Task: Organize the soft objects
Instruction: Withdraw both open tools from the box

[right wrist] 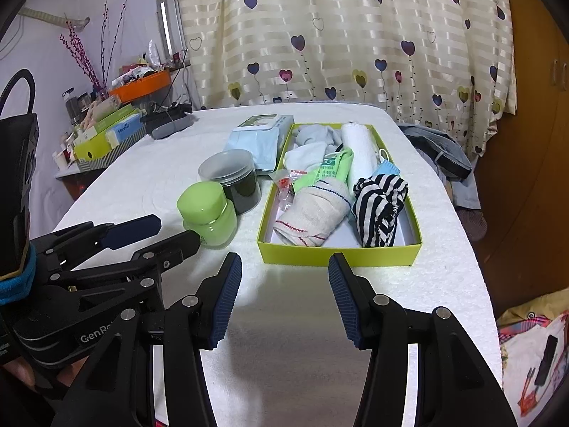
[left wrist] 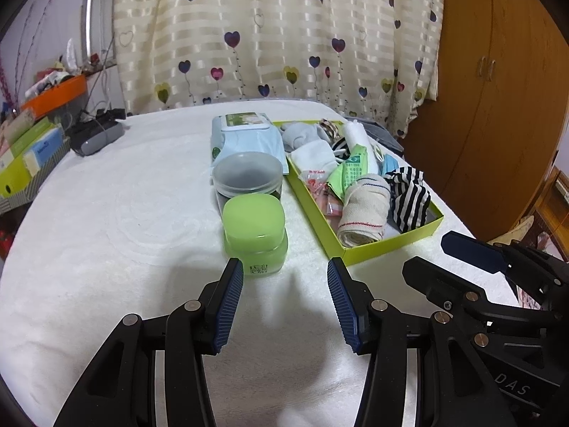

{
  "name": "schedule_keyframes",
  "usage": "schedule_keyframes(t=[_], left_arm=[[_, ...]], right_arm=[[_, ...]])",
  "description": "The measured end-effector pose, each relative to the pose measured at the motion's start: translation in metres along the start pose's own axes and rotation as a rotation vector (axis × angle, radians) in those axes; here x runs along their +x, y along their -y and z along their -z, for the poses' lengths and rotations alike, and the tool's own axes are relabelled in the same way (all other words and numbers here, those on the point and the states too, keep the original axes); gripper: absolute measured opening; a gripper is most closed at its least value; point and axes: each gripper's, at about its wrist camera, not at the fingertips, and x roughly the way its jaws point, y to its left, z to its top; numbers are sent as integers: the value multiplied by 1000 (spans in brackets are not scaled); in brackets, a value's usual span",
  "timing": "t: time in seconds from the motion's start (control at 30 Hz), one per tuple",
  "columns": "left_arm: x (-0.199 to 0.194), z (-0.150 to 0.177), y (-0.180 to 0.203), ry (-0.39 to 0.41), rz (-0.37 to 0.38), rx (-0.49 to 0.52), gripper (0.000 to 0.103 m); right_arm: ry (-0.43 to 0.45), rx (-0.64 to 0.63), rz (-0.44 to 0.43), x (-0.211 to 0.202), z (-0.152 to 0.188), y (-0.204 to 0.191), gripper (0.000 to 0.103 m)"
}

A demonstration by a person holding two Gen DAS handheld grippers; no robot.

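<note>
Both tongs gape wide and hold nothing: the left tongs (left wrist: 284,302) hang just short of the green jar (left wrist: 254,229), the right tongs (right wrist: 284,299) just before the yellow-green box (right wrist: 338,252) on the white-covered bench (right wrist: 160,163). Inside the box lie a rolled cream cloth (right wrist: 313,210) and a striped cloth (right wrist: 378,203), side by side.

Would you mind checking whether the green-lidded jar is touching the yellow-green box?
Apart. The right wrist view shows a plain strip of white tablecloth between the green-lidded jar and the left wall of the yellow-green box; the left wrist view shows the same gap.
</note>
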Motion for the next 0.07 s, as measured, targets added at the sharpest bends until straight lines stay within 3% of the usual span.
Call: schedule_keyframes(t=[0.07], left_arm=[[0,0,0,2,-5,5,48]], right_arm=[[0,0,1,0,1,0,52]])
